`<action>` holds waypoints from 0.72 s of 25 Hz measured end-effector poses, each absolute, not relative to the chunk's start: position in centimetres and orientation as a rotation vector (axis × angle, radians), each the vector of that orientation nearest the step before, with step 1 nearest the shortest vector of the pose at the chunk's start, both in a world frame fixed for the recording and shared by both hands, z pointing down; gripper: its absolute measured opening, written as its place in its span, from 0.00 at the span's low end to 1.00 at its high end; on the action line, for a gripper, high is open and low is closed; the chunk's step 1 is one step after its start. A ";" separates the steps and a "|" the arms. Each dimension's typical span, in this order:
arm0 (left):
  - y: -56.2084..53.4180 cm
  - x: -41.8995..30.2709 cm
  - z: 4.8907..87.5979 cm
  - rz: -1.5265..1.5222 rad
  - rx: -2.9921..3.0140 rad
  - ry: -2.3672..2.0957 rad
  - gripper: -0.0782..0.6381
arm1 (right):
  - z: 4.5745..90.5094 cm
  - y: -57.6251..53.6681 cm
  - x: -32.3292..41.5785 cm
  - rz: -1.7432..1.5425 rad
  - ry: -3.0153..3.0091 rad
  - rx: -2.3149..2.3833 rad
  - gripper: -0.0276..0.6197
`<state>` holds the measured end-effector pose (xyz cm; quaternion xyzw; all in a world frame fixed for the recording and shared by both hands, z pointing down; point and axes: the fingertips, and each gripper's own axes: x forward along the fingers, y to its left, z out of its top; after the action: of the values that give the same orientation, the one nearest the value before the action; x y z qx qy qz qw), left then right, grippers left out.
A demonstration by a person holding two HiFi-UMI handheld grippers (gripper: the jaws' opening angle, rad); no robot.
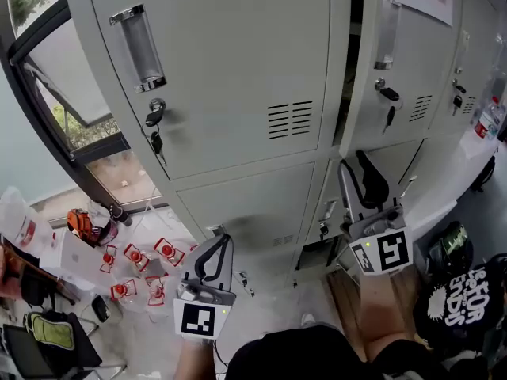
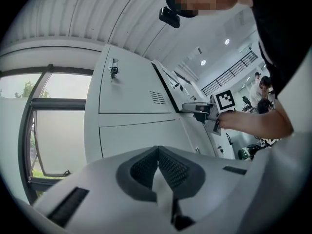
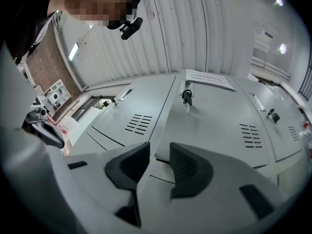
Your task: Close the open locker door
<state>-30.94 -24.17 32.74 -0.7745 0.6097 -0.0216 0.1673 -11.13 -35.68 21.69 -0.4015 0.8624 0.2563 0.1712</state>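
Observation:
The grey locker door [image 1: 396,62] with a key [image 1: 388,93] and a paper notice stands slightly ajar, a dark gap [image 1: 351,70] showing along its left edge. My right gripper [image 1: 352,165] is open at that door's lower left corner. In the right gripper view the door's [image 3: 214,126] corner edge lies in the gap of the right gripper [image 3: 160,162]; I cannot tell whether it touches. My left gripper [image 1: 222,240] hangs lower, in front of the bottom lockers, shut and holding nothing. Its pads [image 2: 146,167] meet in the left gripper view, where the right gripper [image 2: 195,108] also shows.
The neighbouring upper door [image 1: 214,70] on the left is closed, with a handle and keys [image 1: 155,117]. Lower locker doors [image 1: 245,204] sit beneath. A window [image 1: 71,101] is at far left. Red-capped items [image 1: 135,260] and bags [image 1: 51,331] litter the floor; a helmet [image 1: 451,244] lies right.

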 end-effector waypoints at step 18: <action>-26.2 -31.8 32.8 -0.059 -2.116 1.868 0.14 | 21.4 -39.8 -11.8 0.718 2.493 -1.195 0.15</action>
<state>-31.78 -26.19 32.80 -0.7400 0.6534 -0.0206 0.1584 -11.78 -39.85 21.43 -0.4140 0.8640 0.2487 0.1421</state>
